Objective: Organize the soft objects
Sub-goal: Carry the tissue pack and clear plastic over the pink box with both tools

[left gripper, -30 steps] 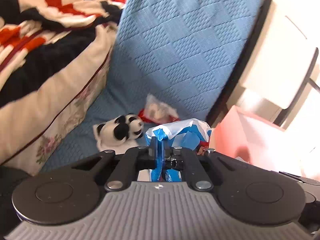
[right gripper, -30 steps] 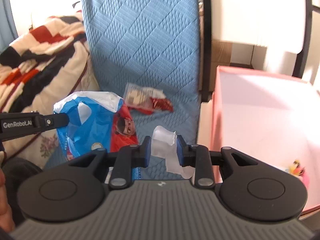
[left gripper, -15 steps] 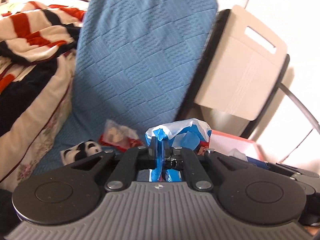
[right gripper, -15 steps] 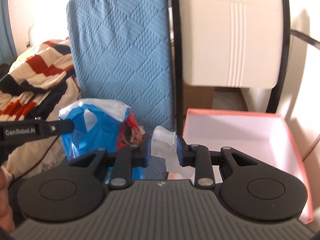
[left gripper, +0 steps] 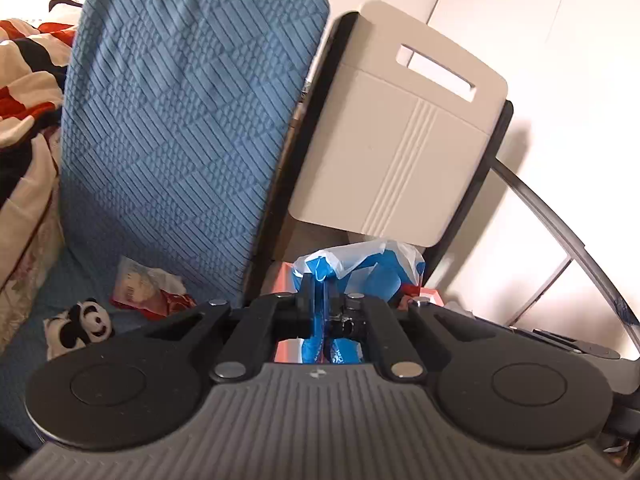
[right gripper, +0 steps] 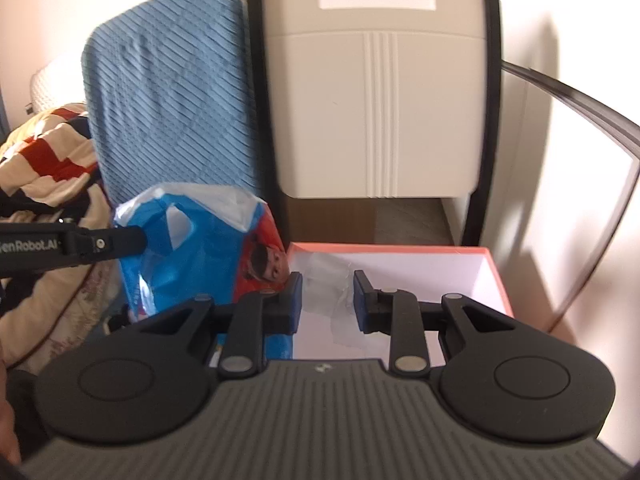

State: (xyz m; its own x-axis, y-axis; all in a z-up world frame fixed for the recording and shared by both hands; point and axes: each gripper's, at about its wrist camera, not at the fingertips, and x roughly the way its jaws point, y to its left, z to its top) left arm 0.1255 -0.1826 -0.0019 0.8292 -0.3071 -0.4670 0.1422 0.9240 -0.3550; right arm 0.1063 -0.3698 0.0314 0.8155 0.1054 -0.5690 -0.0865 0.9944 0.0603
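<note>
Left gripper (left gripper: 326,294) clamped on the crinkled blue-and-white plastic bag (right gripper: 192,256), held up just left of the coral-rimmed white cardboard box (right gripper: 496,280). Right gripper (right gripper: 328,300) spread apart, a translucent white plastic scrap (right gripper: 328,288) between its fingers over the box interior; contact impossible to tell. On the blue quilted seat (left gripper: 180,120): small panda plush (left gripper: 80,326), red-and-clear snack packet (left gripper: 144,290).
</note>
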